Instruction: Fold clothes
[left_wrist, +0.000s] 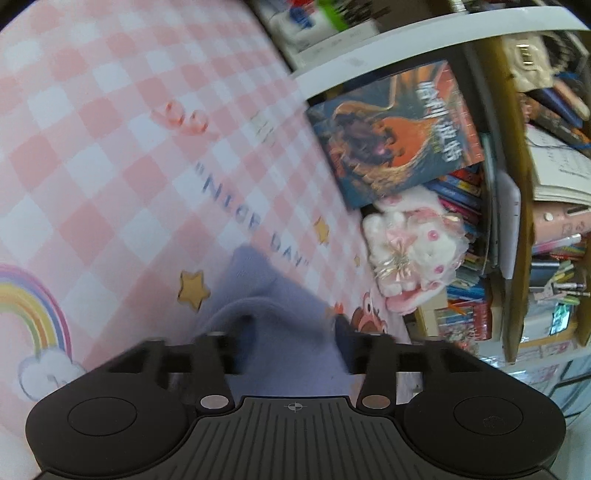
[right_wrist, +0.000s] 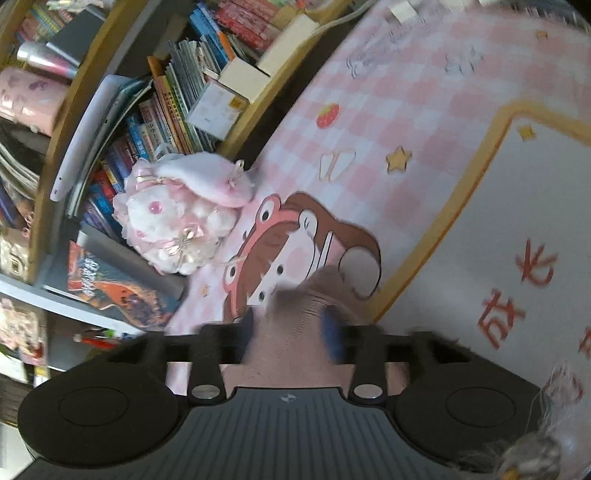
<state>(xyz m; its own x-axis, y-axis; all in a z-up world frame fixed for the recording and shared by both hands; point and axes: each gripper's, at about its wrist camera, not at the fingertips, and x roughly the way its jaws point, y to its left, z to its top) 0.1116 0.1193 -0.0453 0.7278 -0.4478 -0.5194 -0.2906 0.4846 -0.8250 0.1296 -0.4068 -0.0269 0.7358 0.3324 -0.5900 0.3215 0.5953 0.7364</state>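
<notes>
In the left wrist view a lavender knit garment (left_wrist: 258, 288) bunches up between the fingers of my left gripper (left_wrist: 284, 332), which is shut on it just above the pink checked mat (left_wrist: 110, 147). The cloth hides the fingertips, apart from one blue pad (left_wrist: 341, 330). In the right wrist view my right gripper (right_wrist: 291, 326) is shut on a ribbed, mauve-looking edge of cloth (right_wrist: 314, 291), with blue pads (right_wrist: 332, 328) on either side of it. It hangs over the cartoon frog print (right_wrist: 280, 240) on the mat. Both views are blurred by motion.
A white and pink plush toy (left_wrist: 410, 251) (right_wrist: 177, 221) lies at the mat's edge against a bookshelf (right_wrist: 166, 103) crammed with books. A large picture book (left_wrist: 399, 136) leans there. A furry object (right_wrist: 535, 454) shows at the lower right of the right wrist view.
</notes>
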